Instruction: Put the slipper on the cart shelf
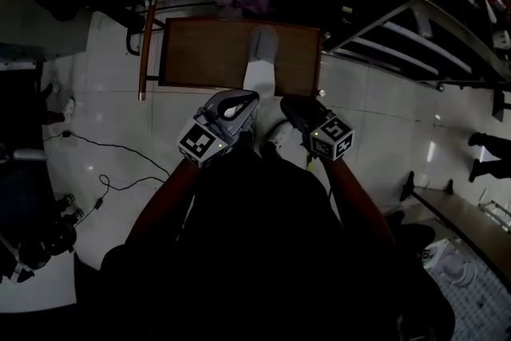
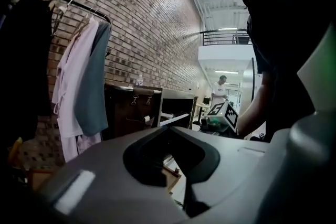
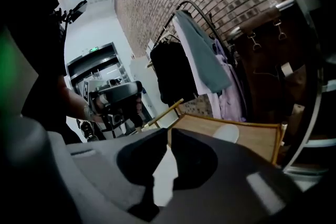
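Note:
A pale slipper (image 1: 260, 52) lies lengthwise on the brown wooden cart shelf (image 1: 200, 52), toe towards the clothes; in the right gripper view only its rounded end (image 3: 226, 133) shows on the shelf (image 3: 257, 136). Both grippers hang close to my body, short of the shelf's near edge. My left gripper (image 1: 238, 105) (image 2: 169, 128) has its jaws together with nothing between them. My right gripper (image 1: 297, 109) (image 3: 169, 132) is likewise shut and empty, only a thin slit between its pads. Each gripper view shows the other gripper: the right one's marker cube (image 2: 224, 115) and the left gripper's body (image 3: 113, 94).
Garments (image 2: 84, 86) hang on a rail (image 3: 202, 55) behind the shelf, against a brick wall. A dark cabinet (image 2: 128, 110) stands beside them. A black cable (image 1: 104, 148) trails over the white tile floor at the left. Metal railings (image 1: 423, 28) run at the right. A person (image 2: 219, 89) stands far off.

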A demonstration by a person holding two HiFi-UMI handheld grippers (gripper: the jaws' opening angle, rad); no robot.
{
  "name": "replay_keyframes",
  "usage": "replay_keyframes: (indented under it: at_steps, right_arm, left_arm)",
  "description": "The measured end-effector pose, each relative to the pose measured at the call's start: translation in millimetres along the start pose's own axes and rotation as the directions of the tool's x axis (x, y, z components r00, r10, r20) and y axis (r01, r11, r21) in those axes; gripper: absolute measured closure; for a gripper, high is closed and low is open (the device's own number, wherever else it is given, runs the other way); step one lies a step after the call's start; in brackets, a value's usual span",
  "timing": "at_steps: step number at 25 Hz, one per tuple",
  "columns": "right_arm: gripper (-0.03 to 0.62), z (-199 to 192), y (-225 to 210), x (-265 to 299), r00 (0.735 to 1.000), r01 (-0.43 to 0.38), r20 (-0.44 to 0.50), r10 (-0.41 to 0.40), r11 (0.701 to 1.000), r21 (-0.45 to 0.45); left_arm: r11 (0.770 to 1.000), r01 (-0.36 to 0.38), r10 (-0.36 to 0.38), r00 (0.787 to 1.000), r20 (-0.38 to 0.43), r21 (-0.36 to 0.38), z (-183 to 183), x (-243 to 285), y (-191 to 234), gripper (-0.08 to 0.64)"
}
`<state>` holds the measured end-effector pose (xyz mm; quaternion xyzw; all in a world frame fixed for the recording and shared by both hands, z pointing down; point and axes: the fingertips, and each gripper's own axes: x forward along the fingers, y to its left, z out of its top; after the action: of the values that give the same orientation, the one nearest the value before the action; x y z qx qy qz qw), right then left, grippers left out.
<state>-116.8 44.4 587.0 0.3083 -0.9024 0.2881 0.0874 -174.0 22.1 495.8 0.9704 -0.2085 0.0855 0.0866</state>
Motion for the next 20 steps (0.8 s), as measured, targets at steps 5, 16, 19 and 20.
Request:
replay_keyframes:
  at_steps: [5,16,19,20]
  right_arm:
    - [0.580,-24.0,-25.0,23.8,0.998,0.044,-0.057,-0.037,0.991,0.123]
    - [0.464,-102.5,-93.5,78.0,0.977,0.109,-0.214,-0.015,0.892,0.438]
    - [0.414,-123.4,-112.9,84.3,0.968,0.160,-0.248,-0.035,0.847,0.508]
    - [0.401,-129.1,-118.4,86.2,0.967,0.174,-0.253,-0.040,0.826,0.536]
  left_arm:
    - [0.999,0.040,-0.040,0.999,-0.018,-0.030,-14.0,5.9,9.3,0.557]
    - [0.988,0.090,-0.095,0.995,-0.036,-0.128,-37.1,25.4,33.6,0.557]
    - [0.985,0.089,-0.096,0.995,-0.038,-0.149,-43.3,28.5,40.0,0.558]
    - [0.984,0.090,-0.097,0.995,-0.039,-0.155,-44.8,28.9,41.6,0.558]
